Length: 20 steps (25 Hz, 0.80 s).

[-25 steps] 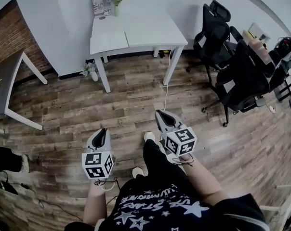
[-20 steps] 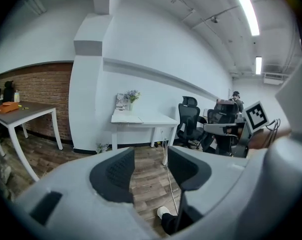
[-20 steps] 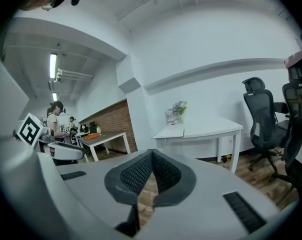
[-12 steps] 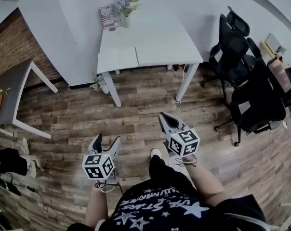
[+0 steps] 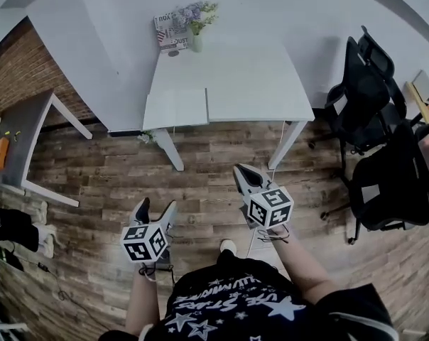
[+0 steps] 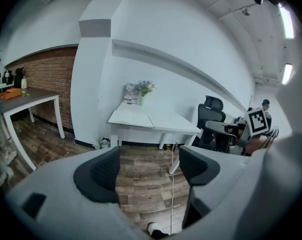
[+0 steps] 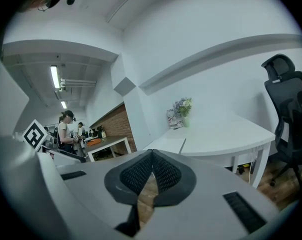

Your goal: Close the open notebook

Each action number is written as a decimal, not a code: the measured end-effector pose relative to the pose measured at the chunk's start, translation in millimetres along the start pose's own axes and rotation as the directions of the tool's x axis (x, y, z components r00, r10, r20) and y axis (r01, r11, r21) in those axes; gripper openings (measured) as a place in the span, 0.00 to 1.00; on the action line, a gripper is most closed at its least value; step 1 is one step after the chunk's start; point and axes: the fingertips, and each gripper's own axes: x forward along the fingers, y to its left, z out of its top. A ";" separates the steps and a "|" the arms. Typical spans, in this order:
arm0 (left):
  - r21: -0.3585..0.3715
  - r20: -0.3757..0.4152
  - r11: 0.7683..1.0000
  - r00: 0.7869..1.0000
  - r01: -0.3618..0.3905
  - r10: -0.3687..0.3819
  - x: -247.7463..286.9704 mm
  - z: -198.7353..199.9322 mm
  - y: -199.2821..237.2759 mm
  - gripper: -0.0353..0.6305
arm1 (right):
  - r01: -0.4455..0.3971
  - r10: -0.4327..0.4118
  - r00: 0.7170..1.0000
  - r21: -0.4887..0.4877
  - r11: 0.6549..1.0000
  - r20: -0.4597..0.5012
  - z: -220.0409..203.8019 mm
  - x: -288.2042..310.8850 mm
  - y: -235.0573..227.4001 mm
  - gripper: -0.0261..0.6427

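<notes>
Notebook [image 5: 176, 109]: lies open, pages white, flat on the near left corner of the white surface [image 5: 257, 84]. Its longer side runs along that near edge. We cannot make out the spine line with certainty.

Left gripper [image 5: 156, 208]: over the wooden floor [image 5: 200, 162], well apart from the notebook. Fingers [image 6: 98, 174] are spread and opening, with nothing between them but floor. The notebook sits ahead and a little to the right, almost in line with it.

Right gripper [image 5: 241, 170]: also short of the surface. Fingers [image 7: 138, 174] are pressed together and empty. The notebook lies ahead and off to its left.

Judgement: we reckon the left gripper is better placed. The free page must be reached from the near edge and swung across the long side.

Also present: vase of flowers [image 5: 197, 20] at the far edge, clear of the notebook.
</notes>
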 end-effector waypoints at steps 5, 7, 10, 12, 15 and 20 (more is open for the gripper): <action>-0.050 0.012 0.998 0.999 -0.040 0.040 16.2 10.9 -1.0 0.61 | -0.048 0.048 0.999 -0.003 0.999 -0.017 4.8 24.1 -23.0 0.04; -0.052 0.014 0.997 0.999 -0.049 0.049 17.2 15.6 -2.2 0.61 | -0.055 0.055 0.998 0.013 0.998 -0.020 5.4 31.8 -27.5 0.04; -0.051 0.008 0.996 0.998 -0.069 0.069 20.1 18.9 3.0 0.61 | -0.066 0.067 0.997 0.038 0.997 -0.026 2.6 43.4 -30.4 0.04; -0.059 -0.003 0.995 0.997 -0.077 0.076 25.0 18.5 9.8 0.61 | -0.065 0.067 0.997 0.048 0.997 -0.032 -0.7 51.1 -32.0 0.04; -0.081 -0.020 0.994 0.997 -0.076 0.074 34.5 17.6 23.6 0.61 | -0.060 0.062 0.997 0.062 0.996 -0.042 -4.7 61.0 -32.1 0.04; -0.139 -0.016 0.989 0.999 -0.050 0.048 66.5 32.7 52.3 0.61 | -0.024 0.026 0.998 0.050 0.998 -0.055 -1.5 81.5 -42.6 0.04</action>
